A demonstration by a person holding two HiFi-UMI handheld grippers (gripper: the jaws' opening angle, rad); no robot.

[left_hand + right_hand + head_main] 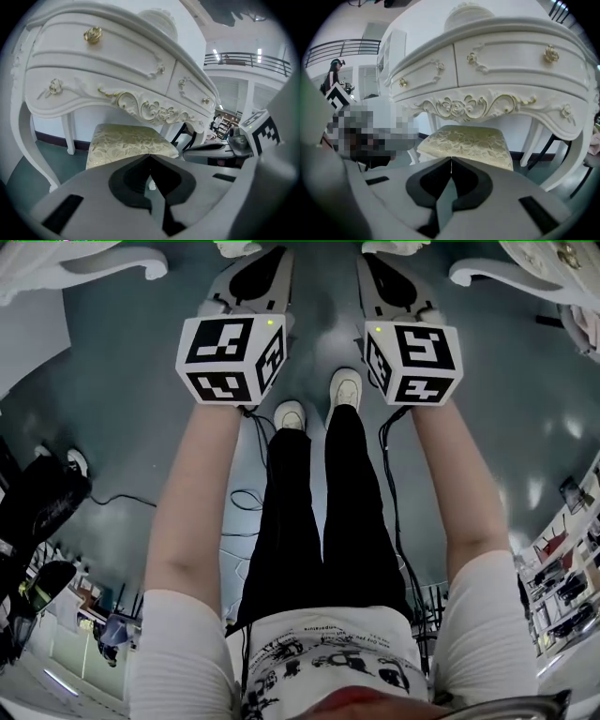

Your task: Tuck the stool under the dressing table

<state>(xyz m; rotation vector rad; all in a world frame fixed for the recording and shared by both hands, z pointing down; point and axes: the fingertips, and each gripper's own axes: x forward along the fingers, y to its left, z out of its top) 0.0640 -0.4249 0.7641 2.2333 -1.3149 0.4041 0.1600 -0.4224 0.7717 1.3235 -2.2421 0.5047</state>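
Observation:
The white carved dressing table point(108, 51) with gold handles fills the upper part of both gripper views point(497, 65). The stool point(126, 143), with a cream and gold floral cushion, stands under the table's front edge between its legs point(466, 143). My left gripper point(150, 155) is shut with nothing between its jaws and sits a short way in front of the stool. My right gripper point(451, 158) is likewise shut and empty, facing the stool's front. In the head view both grippers, left point(258, 277) and right point(394, 282), are held side by side ahead of the person's feet.
The table's curved white legs point(94, 263) point(506, 268) flank the grippers. Cables point(248, 498) trail over the dark teal floor. A black bag point(37, 502) lies at the left. A black frame point(185, 136) stands beside the stool. A person point(333, 75) stands far off.

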